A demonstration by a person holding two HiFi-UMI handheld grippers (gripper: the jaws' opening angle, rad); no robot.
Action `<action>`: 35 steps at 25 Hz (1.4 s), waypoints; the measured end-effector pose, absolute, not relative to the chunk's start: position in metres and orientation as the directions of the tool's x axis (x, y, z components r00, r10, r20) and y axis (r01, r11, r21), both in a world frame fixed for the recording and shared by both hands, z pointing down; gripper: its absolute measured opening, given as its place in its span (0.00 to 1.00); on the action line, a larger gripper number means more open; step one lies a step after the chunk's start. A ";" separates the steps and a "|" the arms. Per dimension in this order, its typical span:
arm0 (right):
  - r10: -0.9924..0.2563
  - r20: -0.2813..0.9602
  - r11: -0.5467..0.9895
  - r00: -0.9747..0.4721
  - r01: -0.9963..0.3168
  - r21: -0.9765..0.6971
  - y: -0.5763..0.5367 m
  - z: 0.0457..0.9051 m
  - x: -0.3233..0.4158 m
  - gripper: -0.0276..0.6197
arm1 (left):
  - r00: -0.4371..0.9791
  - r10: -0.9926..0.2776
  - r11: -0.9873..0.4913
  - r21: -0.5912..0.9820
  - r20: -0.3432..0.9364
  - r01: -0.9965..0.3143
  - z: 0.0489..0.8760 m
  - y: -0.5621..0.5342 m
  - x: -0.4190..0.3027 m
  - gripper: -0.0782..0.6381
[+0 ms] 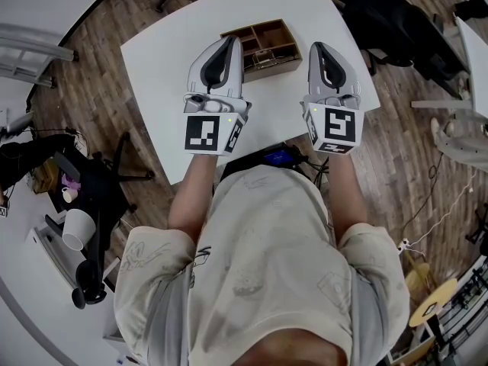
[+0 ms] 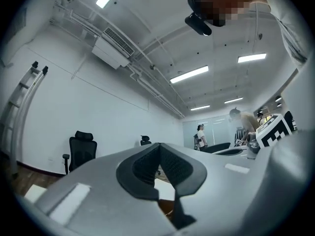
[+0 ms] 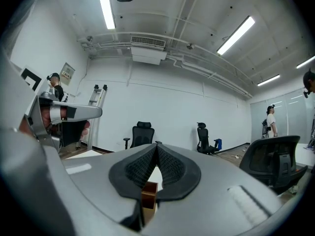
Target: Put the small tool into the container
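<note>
A wooden container (image 1: 264,43) with several compartments stands on the white table (image 1: 168,67), at its far middle. No small tool shows in any view. My left gripper (image 1: 231,41) hovers at the container's left edge, its jaws shut with nothing between them. My right gripper (image 1: 318,47) is held just right of the container, also shut and empty. In the left gripper view the left gripper (image 2: 160,145) points level across the room. Under the right gripper (image 3: 156,146) in the right gripper view, a corner of the container (image 3: 147,194) shows through the gap.
A black office chair (image 1: 99,181) and a white bin (image 1: 76,229) stand on the wood floor at the left. A dark bag (image 1: 396,29) lies right of the table. Other people (image 3: 269,121), chairs (image 3: 142,133) and a ladder (image 2: 24,97) line the room.
</note>
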State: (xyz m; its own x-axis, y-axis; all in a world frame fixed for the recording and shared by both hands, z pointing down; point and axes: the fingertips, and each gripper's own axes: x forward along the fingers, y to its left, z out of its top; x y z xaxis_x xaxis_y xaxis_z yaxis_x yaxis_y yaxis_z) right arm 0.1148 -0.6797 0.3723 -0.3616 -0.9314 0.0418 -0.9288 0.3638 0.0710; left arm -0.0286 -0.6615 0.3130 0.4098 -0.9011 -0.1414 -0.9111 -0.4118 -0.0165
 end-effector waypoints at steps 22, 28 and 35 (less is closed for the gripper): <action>-0.923 0.040 0.385 -0.383 -0.920 0.075 -0.672 0.378 0.108 0.05 | 0.358 -0.904 -0.372 0.018 -0.233 -0.928 0.321 -0.645 -0.036 0.14; -0.924 0.034 0.383 -0.381 -0.921 0.076 -0.671 0.374 0.111 0.05 | 0.354 -0.909 -0.367 0.021 -0.218 -0.930 0.327 -0.645 -0.039 0.14; -0.926 0.032 0.378 -0.377 -0.922 0.080 -0.669 0.374 0.108 0.05 | 0.355 -0.911 -0.366 0.011 -0.211 -0.931 0.327 -0.646 -0.049 0.14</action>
